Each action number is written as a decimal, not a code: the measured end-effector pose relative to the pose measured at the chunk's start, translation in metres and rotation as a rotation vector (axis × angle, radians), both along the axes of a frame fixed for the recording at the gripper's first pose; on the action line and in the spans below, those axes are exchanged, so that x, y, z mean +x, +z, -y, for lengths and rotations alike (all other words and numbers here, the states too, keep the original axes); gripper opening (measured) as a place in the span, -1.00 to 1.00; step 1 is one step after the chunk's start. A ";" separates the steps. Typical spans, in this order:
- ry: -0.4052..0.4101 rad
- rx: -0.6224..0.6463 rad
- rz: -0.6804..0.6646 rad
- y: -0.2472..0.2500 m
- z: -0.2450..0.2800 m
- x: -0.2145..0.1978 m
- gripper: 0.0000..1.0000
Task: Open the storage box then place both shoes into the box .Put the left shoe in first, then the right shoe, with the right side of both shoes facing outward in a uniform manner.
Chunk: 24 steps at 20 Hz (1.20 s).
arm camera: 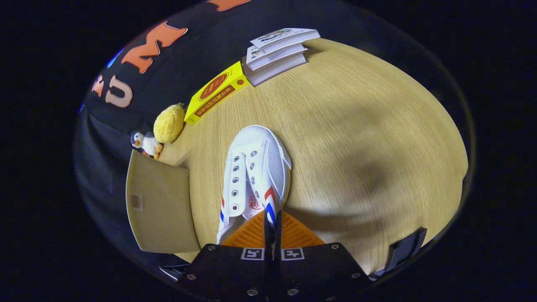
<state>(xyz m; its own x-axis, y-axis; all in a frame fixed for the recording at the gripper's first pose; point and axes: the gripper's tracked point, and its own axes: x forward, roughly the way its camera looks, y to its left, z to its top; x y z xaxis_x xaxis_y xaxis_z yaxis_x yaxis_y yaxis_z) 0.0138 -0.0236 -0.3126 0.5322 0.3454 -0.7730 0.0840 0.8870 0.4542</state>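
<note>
Step in hand: carrying a shoe. The gripper [272, 224] has a white shoe [254, 176] by its heel end, so the work appears to be in the placing stage rather than the opening stage.

Fingers: clenched, with almost no gap between them, pinching the shoe's rear collar on the side with the red and blue stripes. Both fingers appear to press on the fabric.

Shoe: toe pointing away from the fingers, laces side up, over the counter [356, 126]. Whether the sole rests on the wood or hangs just above it cannot be told. Whether it is the left or the right shoe I cannot say with confidence.

Storage box: a beige panel [161, 205] with a small square patch sits beside the shoe, at the counter's edge. I judge it to be the box's lid or flap; the interior is hidden.

Second shoe: location unknown.

Bystanding items: a yellow box [216, 91] and a stack of books [277, 52] beyond the toe, a yellow plush ball [169, 123] and a small toy penguin [146, 144] near the panel. All stand well apart from the shoe.

Next move, as judged: swing the shoe toward the beige panel, turning it so its right side faces outward, keep the grip firm until it is inside, then release.

Risk: the pinch is on soft collar fabric, so the shoe may droop or twist.
</note>
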 end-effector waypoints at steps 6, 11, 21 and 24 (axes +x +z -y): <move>0.016 0.014 0.075 0.050 -0.033 0.003 -1.00; 0.036 0.041 0.131 0.104 -0.079 -0.004 -1.00; 0.108 0.083 0.233 0.189 -0.189 -0.018 -1.00; 0.143 0.065 0.213 0.182 -0.225 -0.026 -1.00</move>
